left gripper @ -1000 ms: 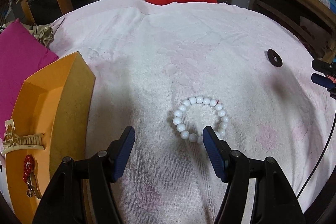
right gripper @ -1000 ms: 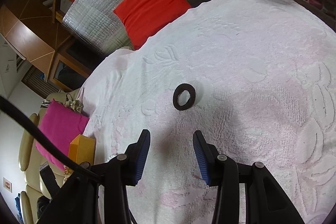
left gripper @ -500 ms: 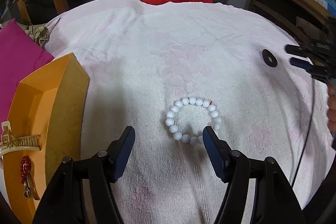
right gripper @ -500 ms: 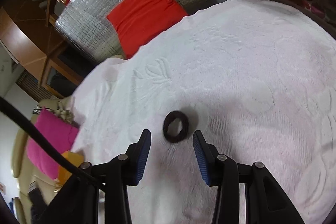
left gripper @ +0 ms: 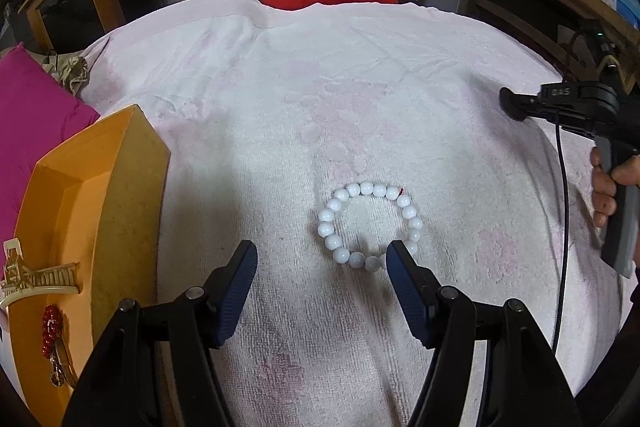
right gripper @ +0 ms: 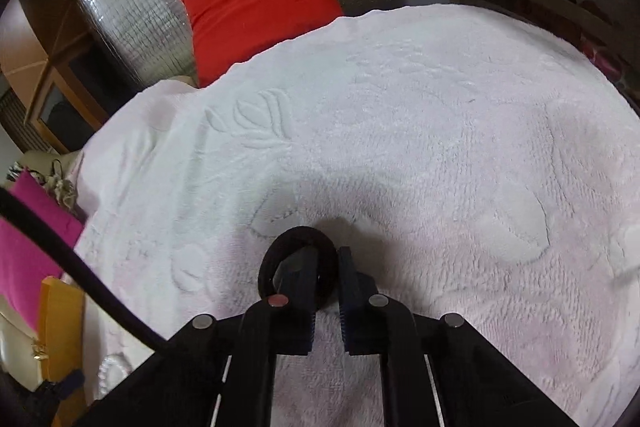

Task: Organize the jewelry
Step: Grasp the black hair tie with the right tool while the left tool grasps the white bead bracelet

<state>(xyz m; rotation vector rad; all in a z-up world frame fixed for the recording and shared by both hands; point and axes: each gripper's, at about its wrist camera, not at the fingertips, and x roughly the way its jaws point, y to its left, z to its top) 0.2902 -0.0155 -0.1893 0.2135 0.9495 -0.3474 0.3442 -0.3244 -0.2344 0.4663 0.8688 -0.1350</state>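
Half a second earlier the right tool (right gripper: 326, 267) had stood open short of the one black ring (right gripper: 298, 269); it then gripped the ring's rim on the white towel (right gripper: 460, 147). The left tool (left gripper: 320, 267) gaped wide by one white bead bracelet (left gripper: 370, 225). One orange tray (left gripper: 120, 179) held a hair claw (left gripper: 36, 281).

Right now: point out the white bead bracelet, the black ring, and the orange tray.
white bead bracelet (left gripper: 334, 205), left wrist view, a bead on its upper left arc.
black ring (right gripper: 276, 255), right wrist view, its left rim, clear of the fingers.
orange tray (left gripper: 132, 195), left wrist view, its outer side wall.
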